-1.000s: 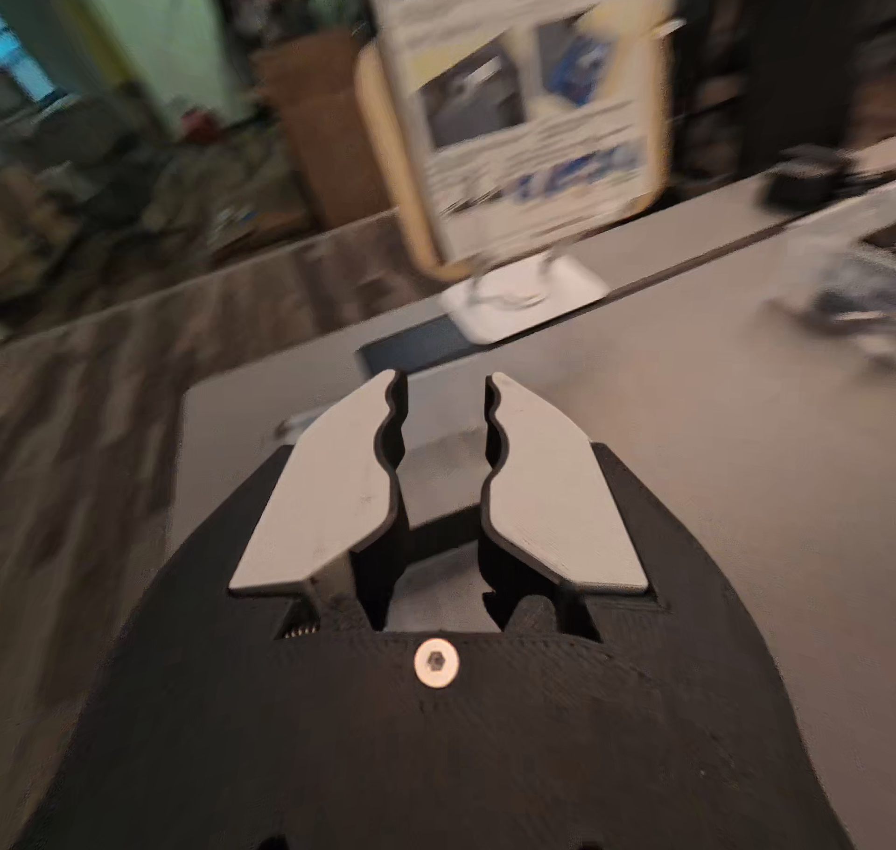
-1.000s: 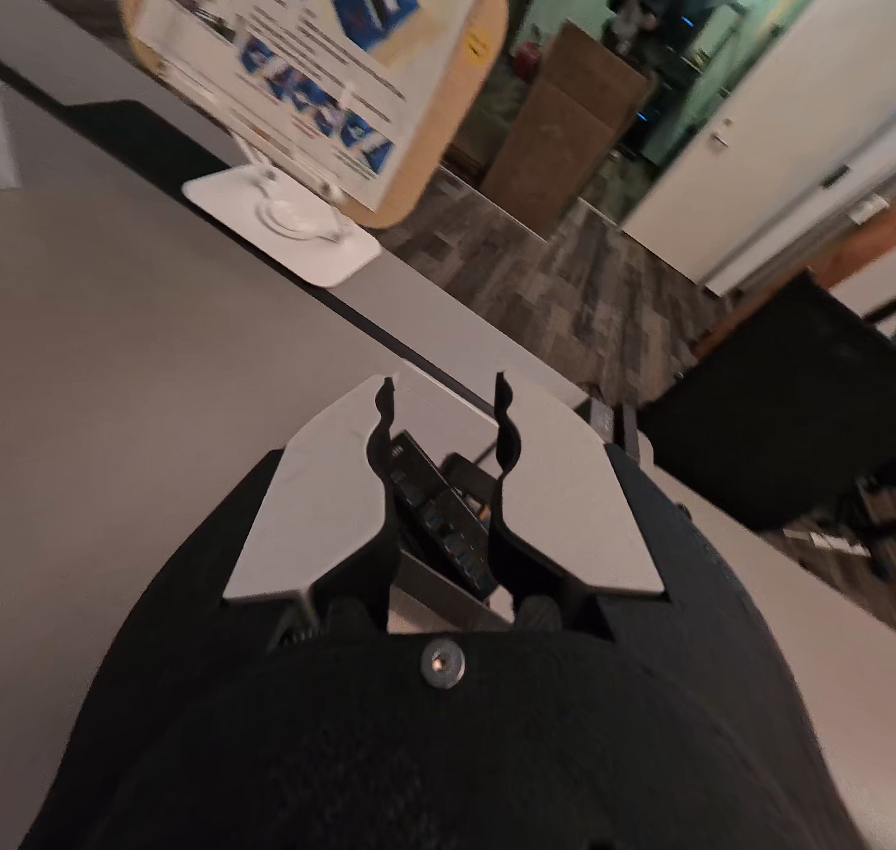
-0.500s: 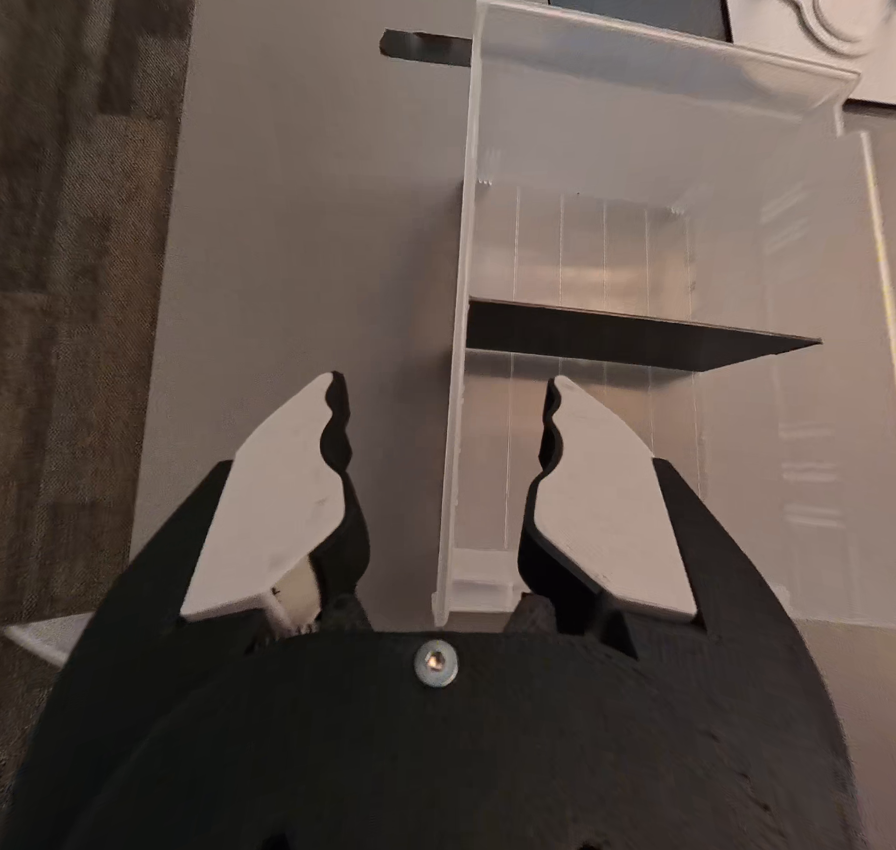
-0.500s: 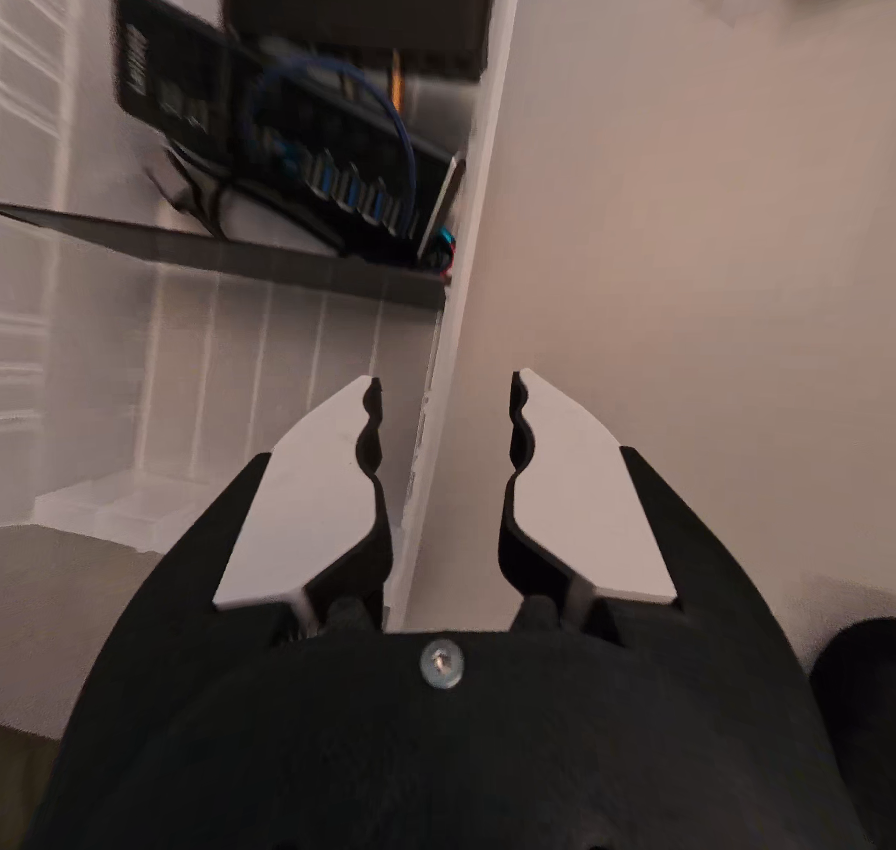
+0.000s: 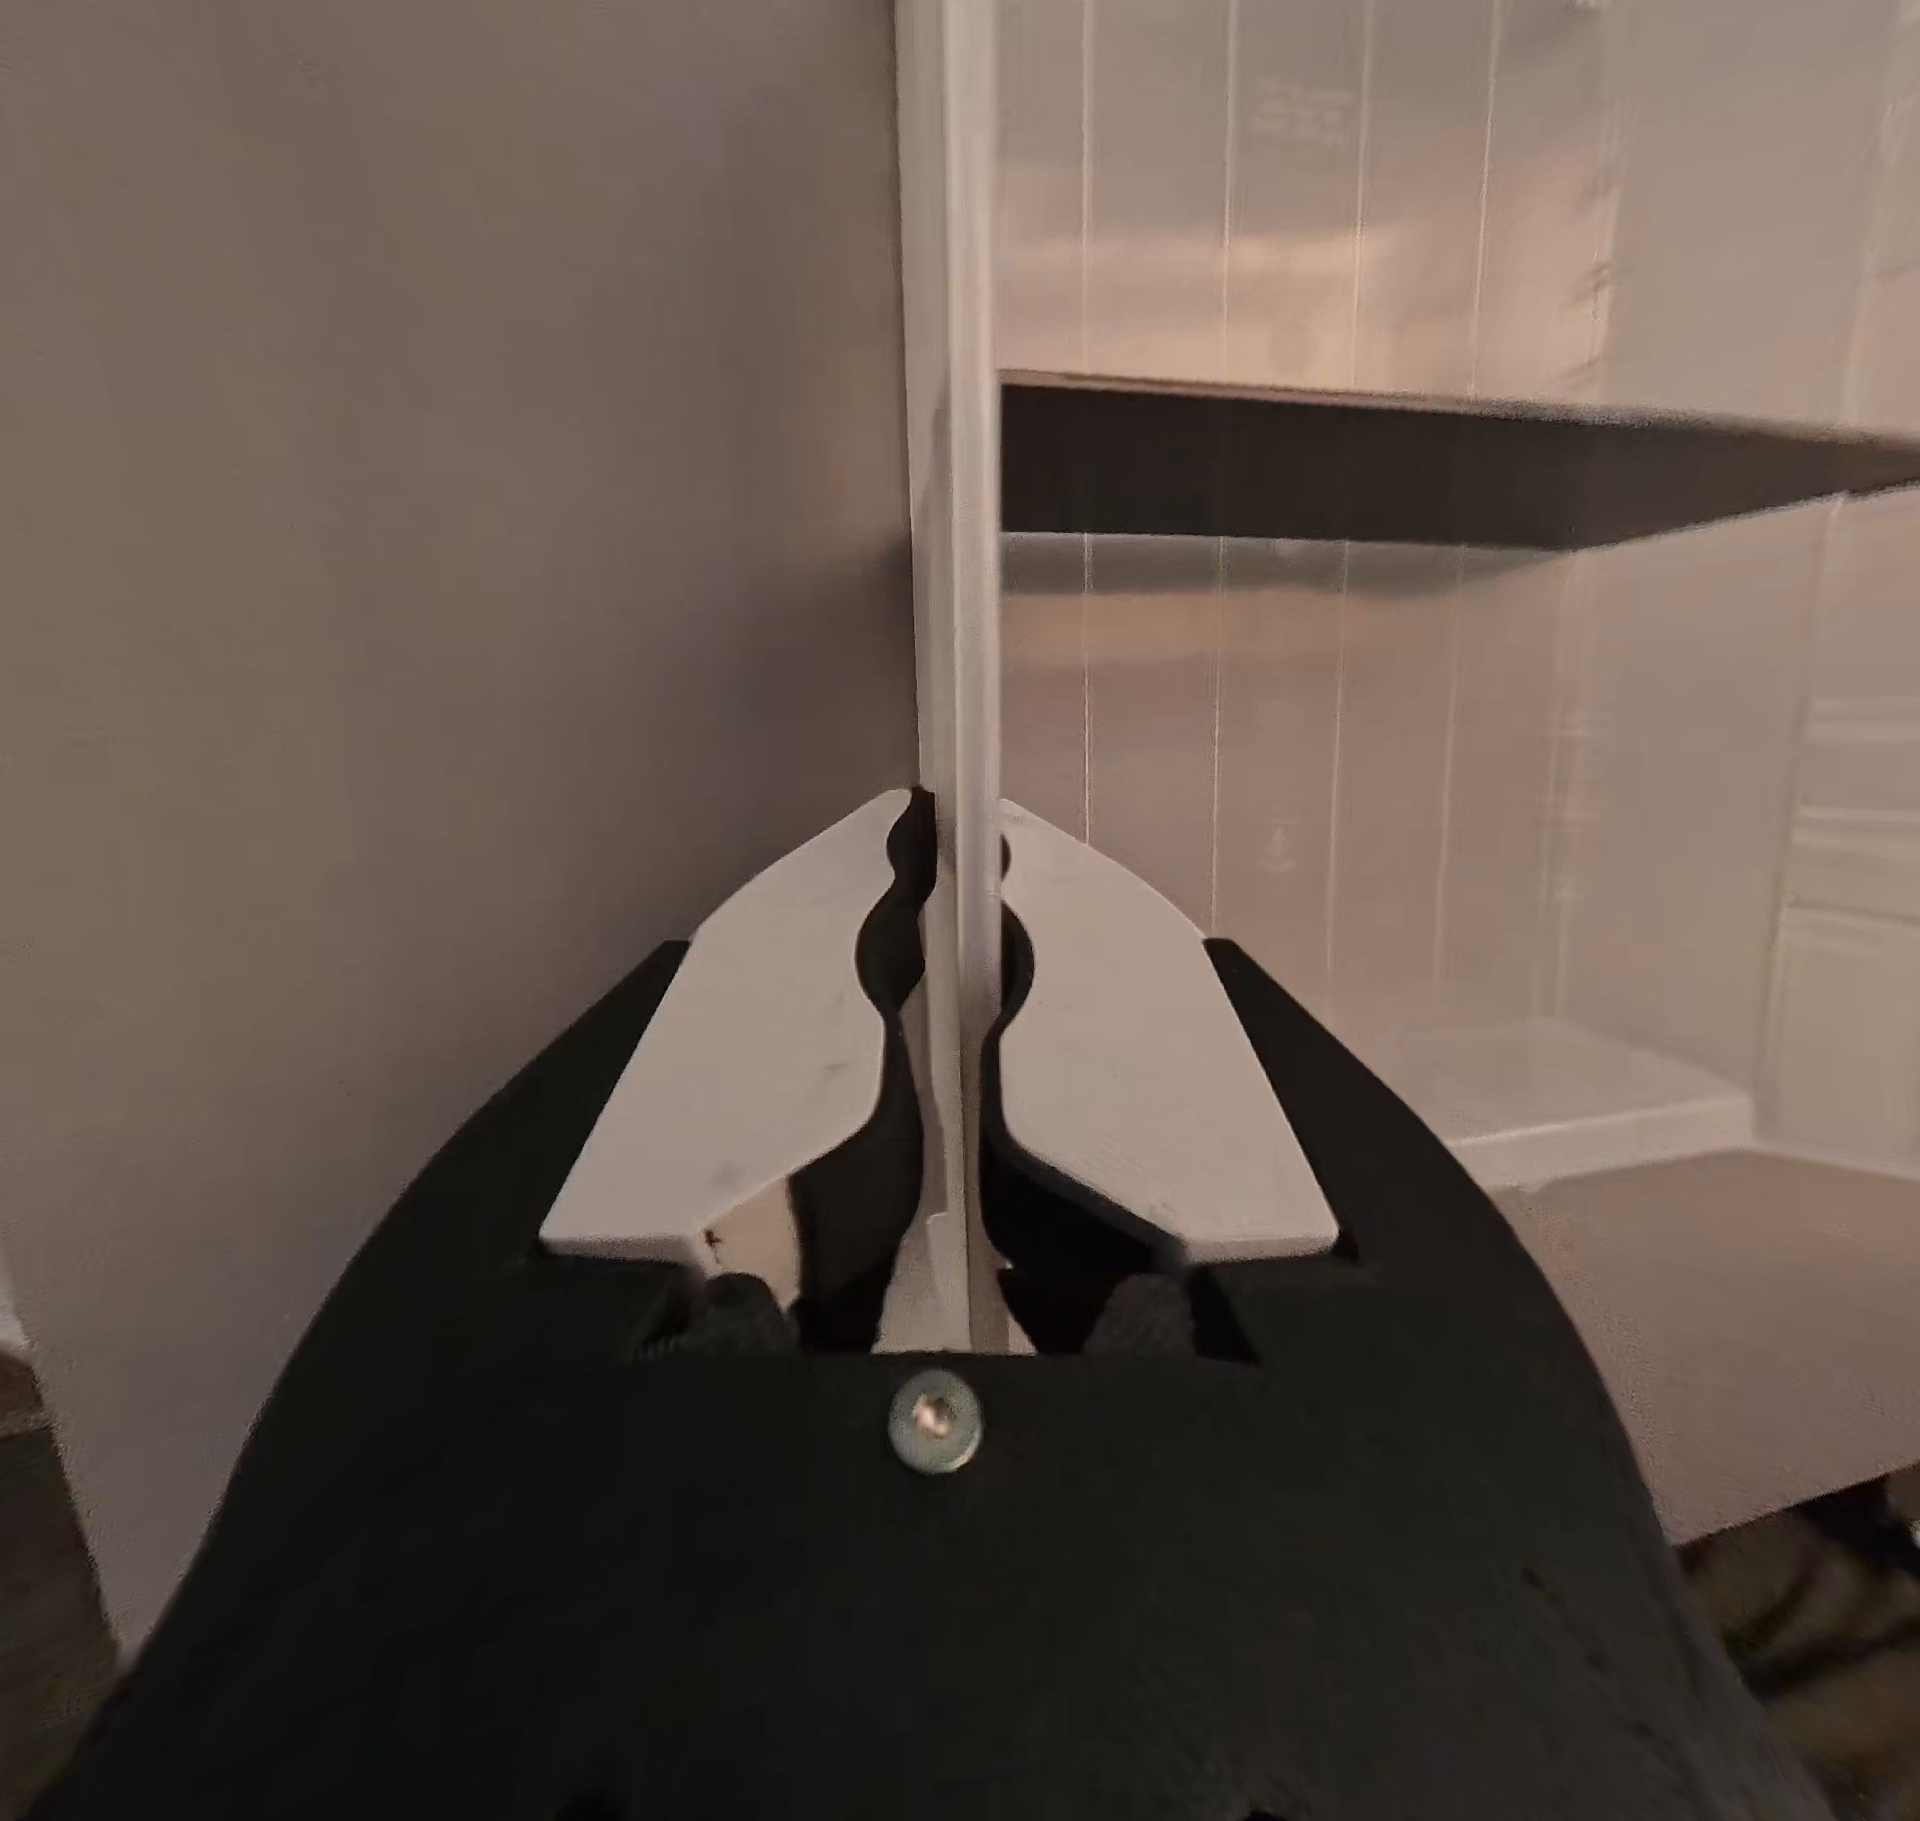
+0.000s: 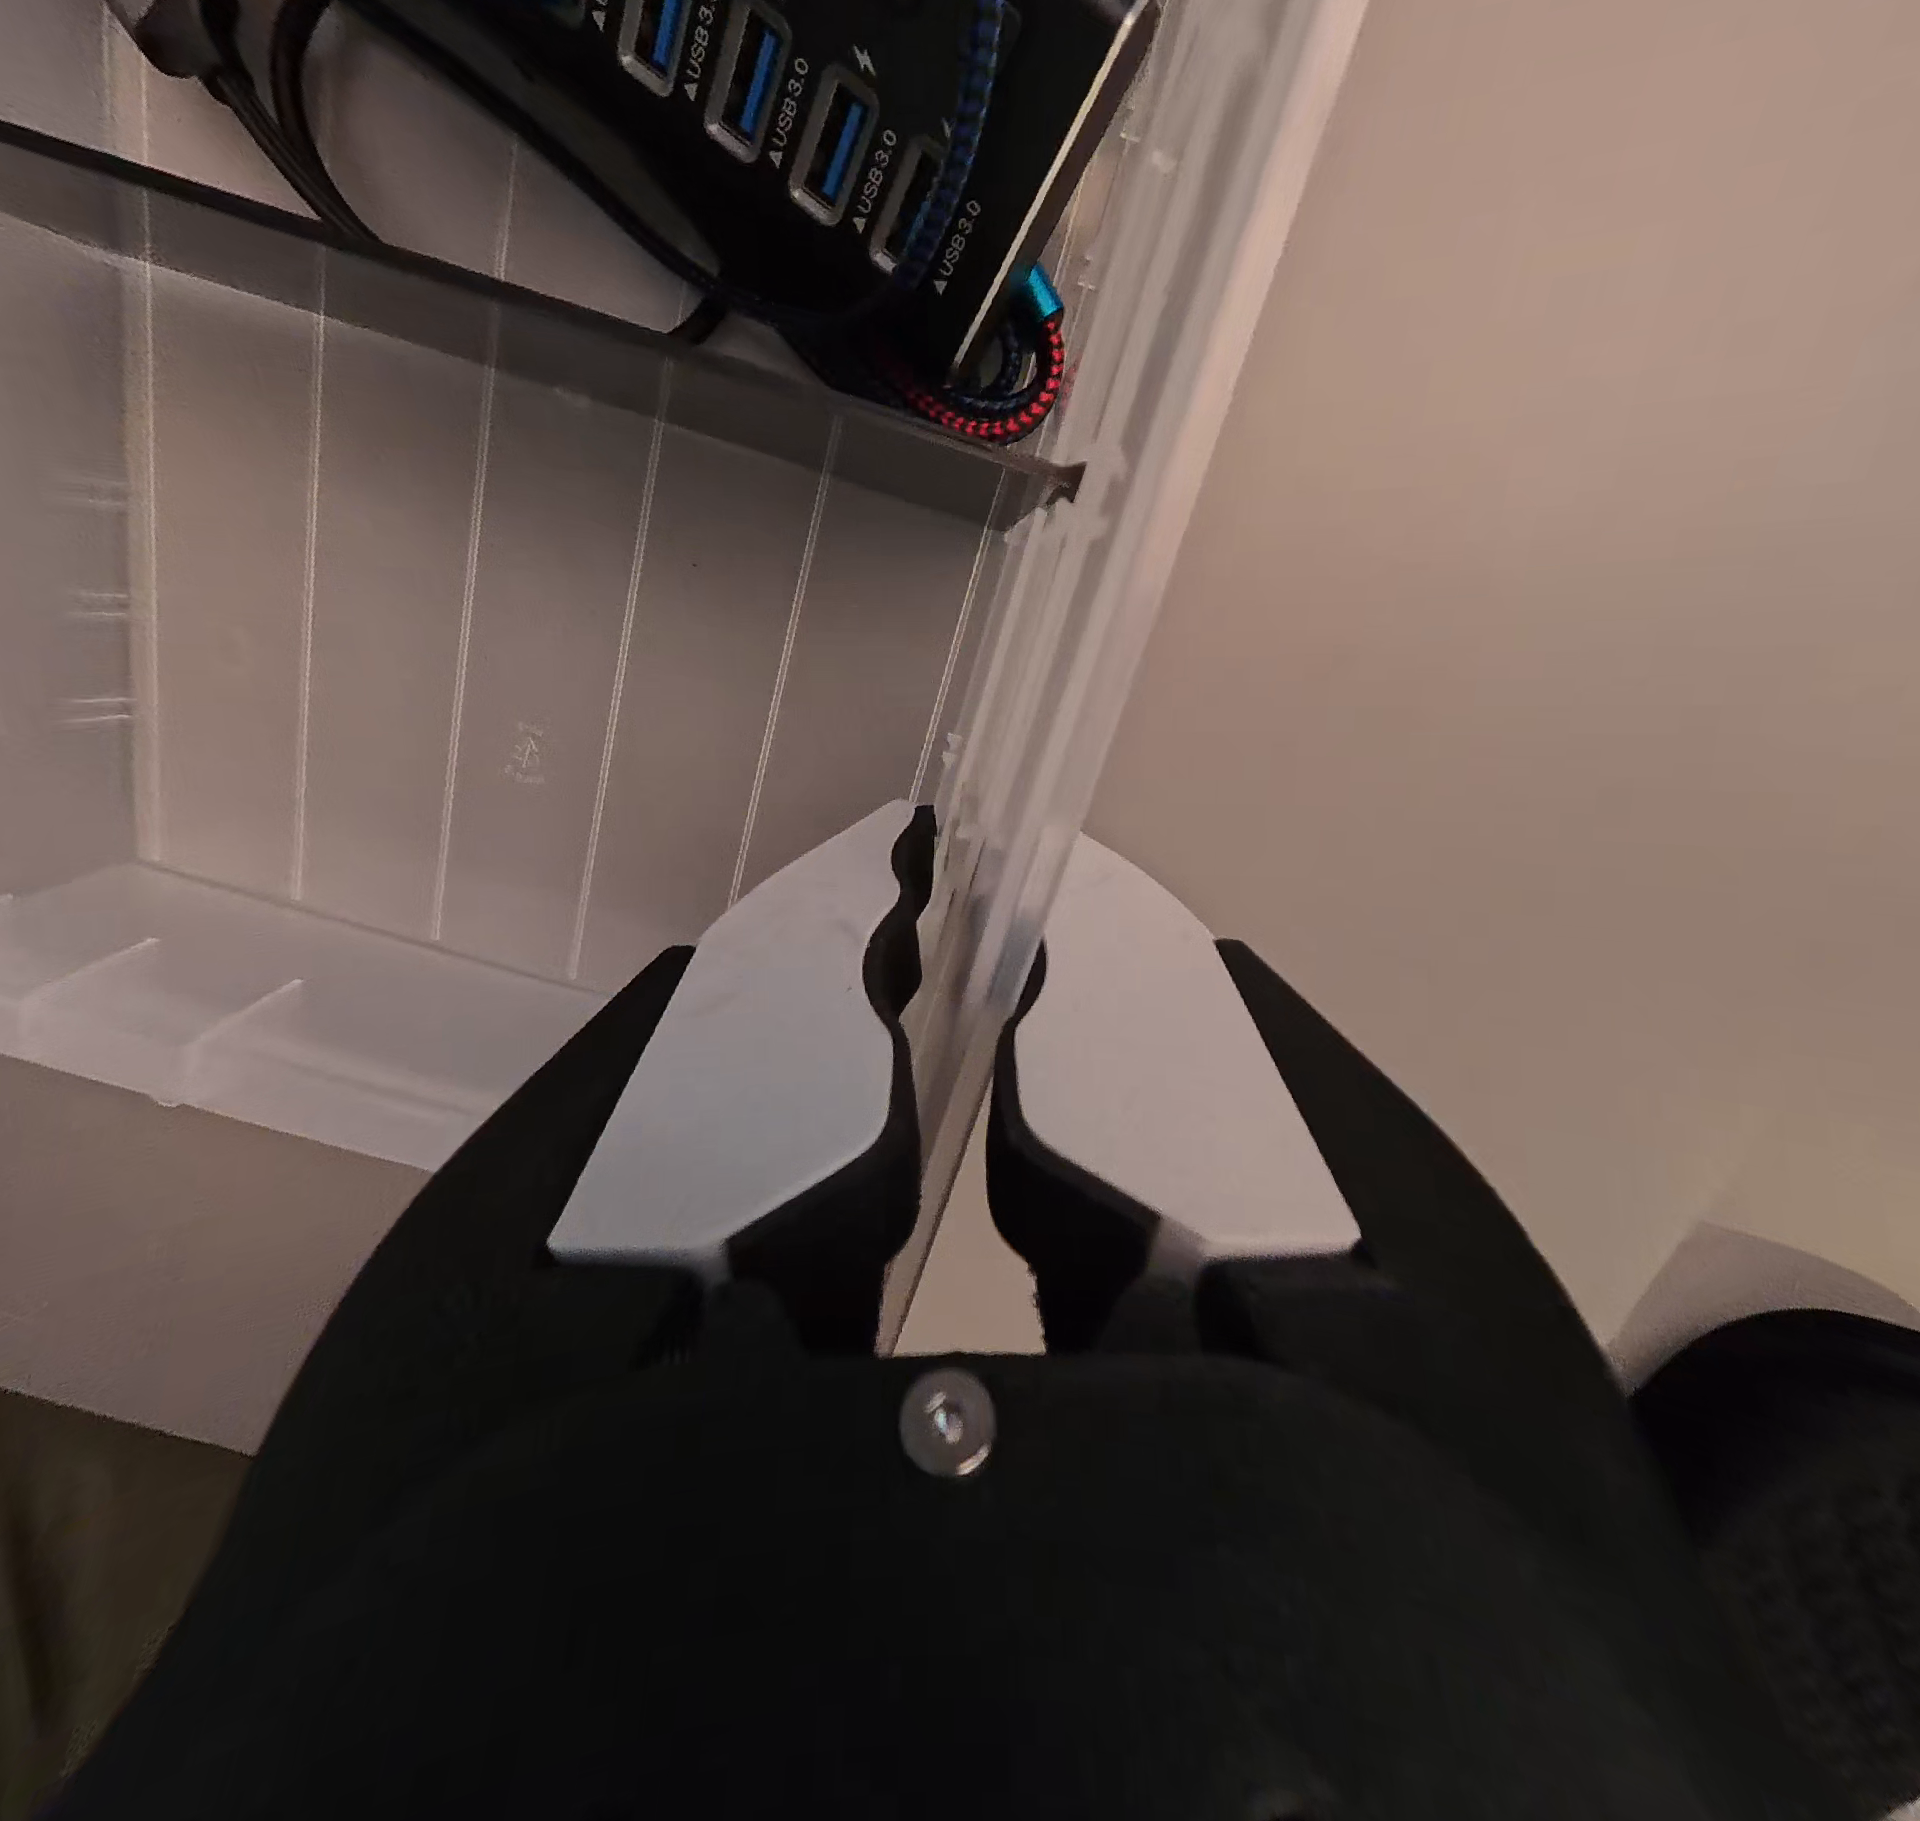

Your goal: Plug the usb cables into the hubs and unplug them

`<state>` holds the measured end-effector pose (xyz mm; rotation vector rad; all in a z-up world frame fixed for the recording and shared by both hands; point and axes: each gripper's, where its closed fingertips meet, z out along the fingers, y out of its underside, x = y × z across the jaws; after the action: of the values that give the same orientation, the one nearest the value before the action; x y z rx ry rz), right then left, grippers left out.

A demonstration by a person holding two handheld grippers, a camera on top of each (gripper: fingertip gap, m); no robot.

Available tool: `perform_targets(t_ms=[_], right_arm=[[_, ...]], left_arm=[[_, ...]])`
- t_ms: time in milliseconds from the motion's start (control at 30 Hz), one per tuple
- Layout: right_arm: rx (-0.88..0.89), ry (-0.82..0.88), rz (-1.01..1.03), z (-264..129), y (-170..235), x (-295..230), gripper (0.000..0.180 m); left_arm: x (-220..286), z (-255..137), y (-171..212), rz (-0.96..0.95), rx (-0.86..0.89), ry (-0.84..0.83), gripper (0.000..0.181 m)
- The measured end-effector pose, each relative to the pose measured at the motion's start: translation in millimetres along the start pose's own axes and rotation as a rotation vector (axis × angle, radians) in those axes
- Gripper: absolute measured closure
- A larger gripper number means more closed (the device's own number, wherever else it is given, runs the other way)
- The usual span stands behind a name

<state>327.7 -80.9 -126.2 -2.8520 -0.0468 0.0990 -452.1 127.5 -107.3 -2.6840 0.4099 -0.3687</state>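
Underneath, a plain grey table (image 5: 416, 421) carries the clear bin (image 6: 520, 628). Left gripper (image 5: 961, 826) and right gripper (image 6: 971, 836) each pinch a side wall. Top edge crops the black hub (image 6: 790, 88).

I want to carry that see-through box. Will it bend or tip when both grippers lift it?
Probably stiff: the box has thin, straight, hard-looking plastic walls. It may slip, since the left gripper and right gripper pinch only smooth wall edges. It could tilt toward the far end, where the hub and cables sit.
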Motion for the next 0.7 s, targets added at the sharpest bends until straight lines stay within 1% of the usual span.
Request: perform_targets(t_ms=[133, 267, 400, 467, 500, 533, 600, 700], right_arm=[[0.008, -0.026, -0.112, 0, 0, -1, 0.17], [0.001, -0.057, -0.285, 2, -5, 1, 0.17], [-0.022, -0.083, -0.432, 5, -15, 1, 0.169], [-0.101, -0.079, -0.441, 4, -15, 3, 0.166], [-0.15, -0.066, -0.429, 0, -16, 6, 0.161], [-0.172, -0.042, -0.409, -6, -23, 8, 0.156], [-0.195, -0.042, -0.396, -29, -42, 1, 0.155], [-0.152, 0.068, -0.424, -74, -95, -16, 0.155]], left_arm=[[22, 6, 0, 0.164, -0.044, 0.007, 0.174], [42, 12, -2, 0.275, -0.074, 0.043, 0.175], [57, 16, -4, 0.31, -0.087, 0.092, 0.175], [61, 17, -5, 0.292, -0.087, 0.116, 0.176], [62, 17, -5, 0.28, -0.087, 0.126, 0.176], [62, 17, -5, 0.273, -0.087, 0.133, 0.176], [63, 17, -4, 0.273, -0.09, 0.131, 0.176], [64, 16, -2, 0.273, -0.108, 0.123, 0.176]])
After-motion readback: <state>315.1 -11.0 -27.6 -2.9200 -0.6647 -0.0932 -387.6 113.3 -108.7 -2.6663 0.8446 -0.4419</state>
